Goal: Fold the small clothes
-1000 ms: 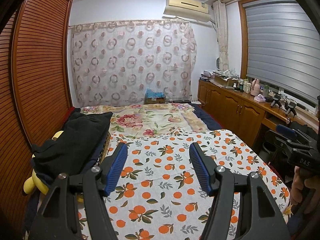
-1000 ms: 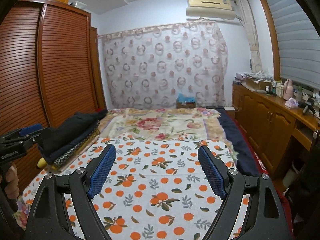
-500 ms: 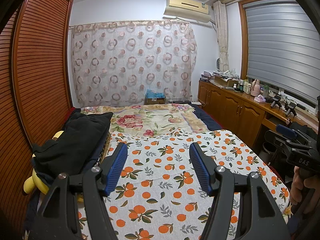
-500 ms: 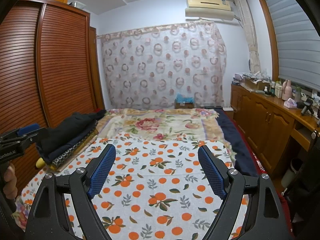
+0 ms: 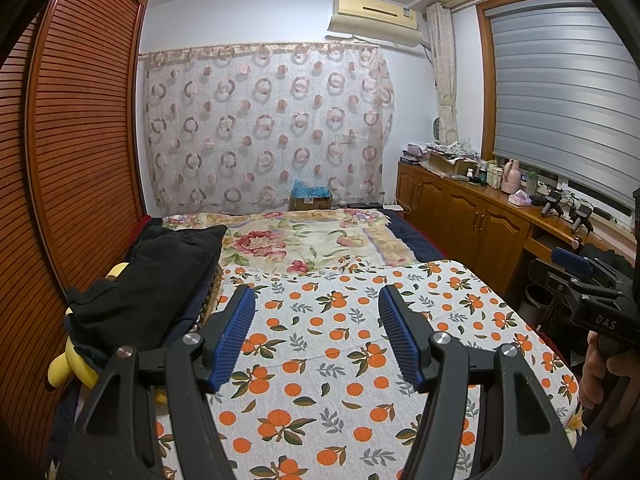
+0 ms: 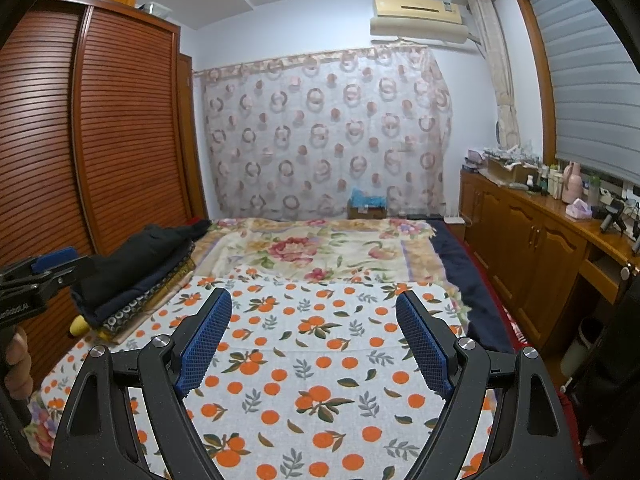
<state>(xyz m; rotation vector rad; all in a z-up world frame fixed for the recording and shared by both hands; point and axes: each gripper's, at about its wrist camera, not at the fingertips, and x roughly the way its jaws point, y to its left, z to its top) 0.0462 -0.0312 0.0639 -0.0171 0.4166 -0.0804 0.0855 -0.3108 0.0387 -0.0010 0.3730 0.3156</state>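
Both hand-held grippers, left (image 5: 316, 320) and right (image 6: 314, 322), hover open and empty above my bed (image 5: 352, 360). Stacked dark clothes (image 5: 148, 284) lie ahead-left; a careless grab could topple them.

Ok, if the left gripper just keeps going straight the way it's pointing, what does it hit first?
Probably the orange-print sheet on the bed. The left gripper is open and empty, nothing lies between its fingers, and the dark clothes pile sits off to its left. Depth is uncertain.

A home bedroom: bed (image 5: 360, 320) beneath the jaws, wardrobe (image 5: 80, 140) to their left, curtain (image 5: 264, 128) and air conditioner (image 5: 376, 12) ahead.
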